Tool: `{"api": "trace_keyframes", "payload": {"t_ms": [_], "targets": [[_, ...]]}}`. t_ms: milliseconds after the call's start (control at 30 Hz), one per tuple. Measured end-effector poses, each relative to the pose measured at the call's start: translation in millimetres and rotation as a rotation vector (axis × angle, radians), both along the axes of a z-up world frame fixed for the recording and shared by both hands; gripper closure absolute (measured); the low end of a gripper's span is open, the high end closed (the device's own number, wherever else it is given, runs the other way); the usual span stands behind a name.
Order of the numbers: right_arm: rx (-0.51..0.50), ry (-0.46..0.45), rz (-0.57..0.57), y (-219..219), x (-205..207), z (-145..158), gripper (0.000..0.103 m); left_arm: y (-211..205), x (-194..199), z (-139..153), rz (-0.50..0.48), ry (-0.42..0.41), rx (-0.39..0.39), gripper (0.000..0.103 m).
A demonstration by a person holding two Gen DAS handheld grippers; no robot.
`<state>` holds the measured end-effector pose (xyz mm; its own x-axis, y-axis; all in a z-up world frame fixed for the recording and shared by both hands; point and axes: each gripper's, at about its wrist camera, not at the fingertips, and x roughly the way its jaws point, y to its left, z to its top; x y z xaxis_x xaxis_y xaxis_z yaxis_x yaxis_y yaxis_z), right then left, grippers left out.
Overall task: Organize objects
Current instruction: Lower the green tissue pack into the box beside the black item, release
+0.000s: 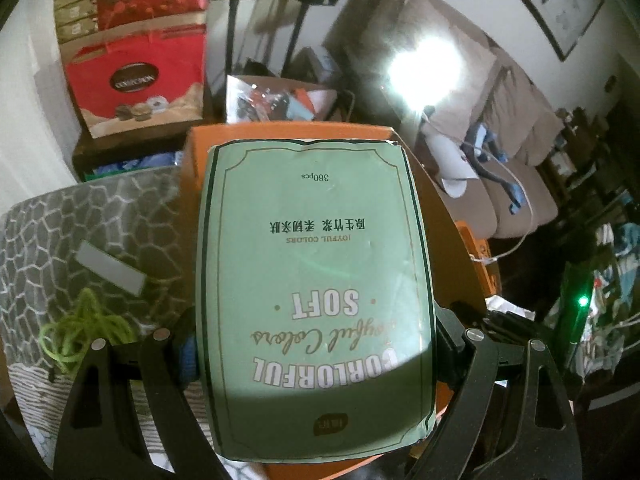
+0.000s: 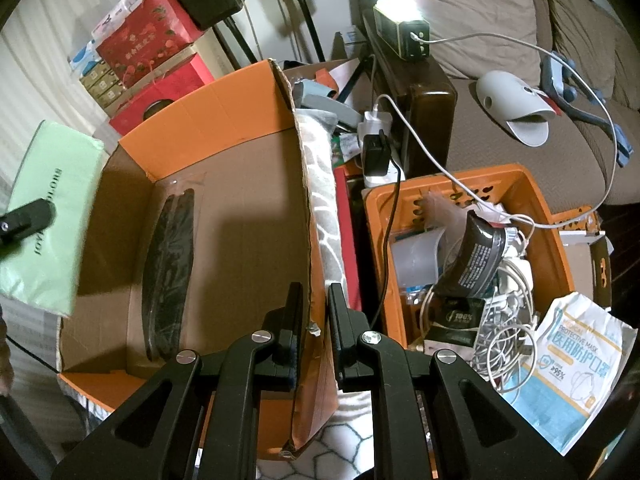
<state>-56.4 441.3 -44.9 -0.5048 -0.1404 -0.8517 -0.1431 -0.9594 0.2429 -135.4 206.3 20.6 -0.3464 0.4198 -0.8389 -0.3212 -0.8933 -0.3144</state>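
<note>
While left gripper (image 1: 316, 344) jaws are pinching the tissue pack (image 1: 312, 280), right gripper (image 2: 316, 320) jaws are pinching the cardboard box (image 2: 224, 216) wall; the orange crate (image 2: 536, 200) clutter is waiting unsorted.

Beige sofa (image 2: 500, 12), lit lamp (image 2: 400, 26)

tissue pack (image 1: 316, 280): glossy plastic film | box (image 2: 240, 208): matt cardboard | crate (image 2: 552, 216): plastic

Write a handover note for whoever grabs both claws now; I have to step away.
Left claw: shut on the green tissue pack, held beside the orange cardboard box, at its left edge.
Right claw: shut on the box's right wall, steadying it.
Done: a black packet lies in the box.
Left: the tissue pack, then perhaps the mask pack beside the orange crate.
</note>
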Motion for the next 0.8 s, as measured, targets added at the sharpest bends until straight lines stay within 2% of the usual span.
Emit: {"api": "trace_keyframes", "payload": {"t_ms": [467, 800], "targets": [[0.0, 0.0, -0.001, 0.2, -0.2, 0.1, 0.091, 39.9, 1.4, -34.7, 0.004, -0.097, 0.014, 0.017], [0.001, -0.001, -0.001, -0.2, -0.3, 0.3, 0.091, 67.0, -4.6, -63.9, 0.004, -0.16, -0.025, 0.017]]}}
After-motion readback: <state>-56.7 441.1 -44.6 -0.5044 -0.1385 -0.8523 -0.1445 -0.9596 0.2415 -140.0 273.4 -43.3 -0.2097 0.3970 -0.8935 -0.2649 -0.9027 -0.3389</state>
